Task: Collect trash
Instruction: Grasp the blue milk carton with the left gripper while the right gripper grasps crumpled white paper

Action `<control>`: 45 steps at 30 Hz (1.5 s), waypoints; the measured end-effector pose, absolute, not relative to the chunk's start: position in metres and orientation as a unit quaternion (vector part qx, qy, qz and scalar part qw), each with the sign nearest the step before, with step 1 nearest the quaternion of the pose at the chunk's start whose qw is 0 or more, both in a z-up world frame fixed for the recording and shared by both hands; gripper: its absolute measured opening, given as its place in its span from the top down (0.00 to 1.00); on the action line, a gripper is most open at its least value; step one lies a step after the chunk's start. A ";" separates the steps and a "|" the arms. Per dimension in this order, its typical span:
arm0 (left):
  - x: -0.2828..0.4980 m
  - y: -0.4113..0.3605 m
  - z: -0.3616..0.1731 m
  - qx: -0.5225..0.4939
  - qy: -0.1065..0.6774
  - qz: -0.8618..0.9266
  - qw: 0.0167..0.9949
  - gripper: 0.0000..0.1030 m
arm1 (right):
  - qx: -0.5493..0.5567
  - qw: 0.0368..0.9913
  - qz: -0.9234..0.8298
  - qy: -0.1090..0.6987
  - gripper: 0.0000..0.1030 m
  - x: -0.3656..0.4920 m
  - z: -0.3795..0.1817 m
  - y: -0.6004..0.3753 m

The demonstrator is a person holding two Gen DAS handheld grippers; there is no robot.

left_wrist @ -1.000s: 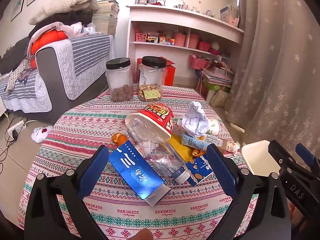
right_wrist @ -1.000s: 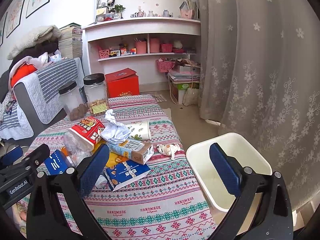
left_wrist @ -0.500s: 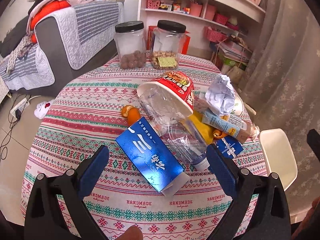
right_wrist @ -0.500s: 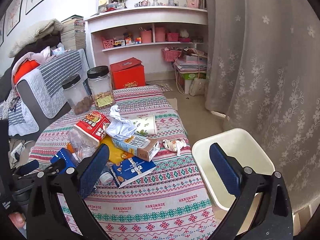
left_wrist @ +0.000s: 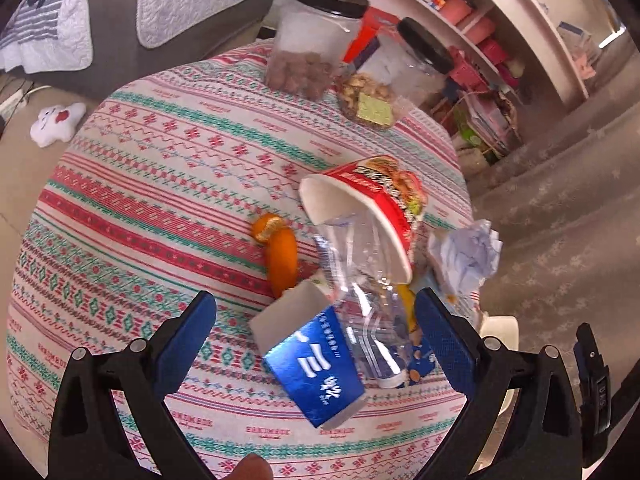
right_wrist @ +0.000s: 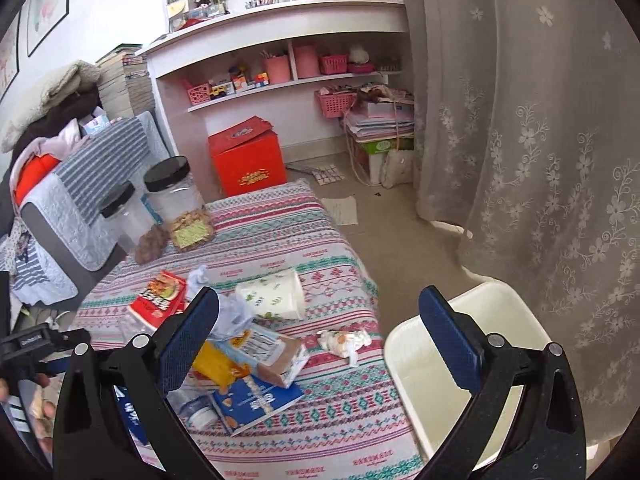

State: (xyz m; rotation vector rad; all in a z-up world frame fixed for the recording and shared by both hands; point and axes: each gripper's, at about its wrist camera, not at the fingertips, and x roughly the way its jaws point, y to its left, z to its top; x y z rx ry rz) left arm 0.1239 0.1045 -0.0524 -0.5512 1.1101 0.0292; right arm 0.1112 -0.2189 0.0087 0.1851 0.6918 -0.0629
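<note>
Left tongs (left_wrist: 316, 312), spread, hover over the blue carton (left_wrist: 316, 364) lying on the worktop (left_wrist: 160, 184) beside a crushed plastic bottle (left_wrist: 360, 300). Light, stiff-edged card: probably best pinched across its flat faces. Right tongs (right_wrist: 320, 312) spread above the bin (right_wrist: 500, 344).

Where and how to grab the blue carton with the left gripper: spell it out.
Grip the blue carton across its two long edges, near the middle, coming down from above with the left gripper, whose open jaws already straddle it. It lies flat and long on the cloth, so its narrow width probably fits the gap. Stay clear of the right edge: the clear bottle lies along it.
</note>
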 end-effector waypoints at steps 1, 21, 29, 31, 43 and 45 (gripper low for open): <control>0.119 0.109 -0.059 -0.271 0.523 0.024 0.808 0.06 | 0.098 0.932 -0.020 0.349 0.07 0.116 0.006 -0.220; 0.101 0.091 -0.129 -0.368 0.569 -0.008 0.736 0.43 | 0.005 0.908 0.103 0.405 0.07 0.134 -0.028 -0.135; 0.088 0.126 -0.093 -0.351 0.525 0.002 0.776 0.45 | -0.055 0.892 0.165 0.418 0.07 0.137 -0.036 -0.084; 0.085 0.137 -0.083 -0.344 0.508 0.014 0.790 0.45 | -0.066 0.881 0.182 0.431 0.07 0.140 -0.041 -0.073; 0.085 0.178 -0.062 -0.363 0.470 0.036 0.803 0.45 | -0.076 0.900 0.178 0.390 0.07 0.178 -0.007 -0.089; 0.084 0.180 -0.063 -0.365 0.471 0.036 0.802 0.45 | -0.110 0.891 0.186 0.398 0.07 0.187 -0.014 -0.091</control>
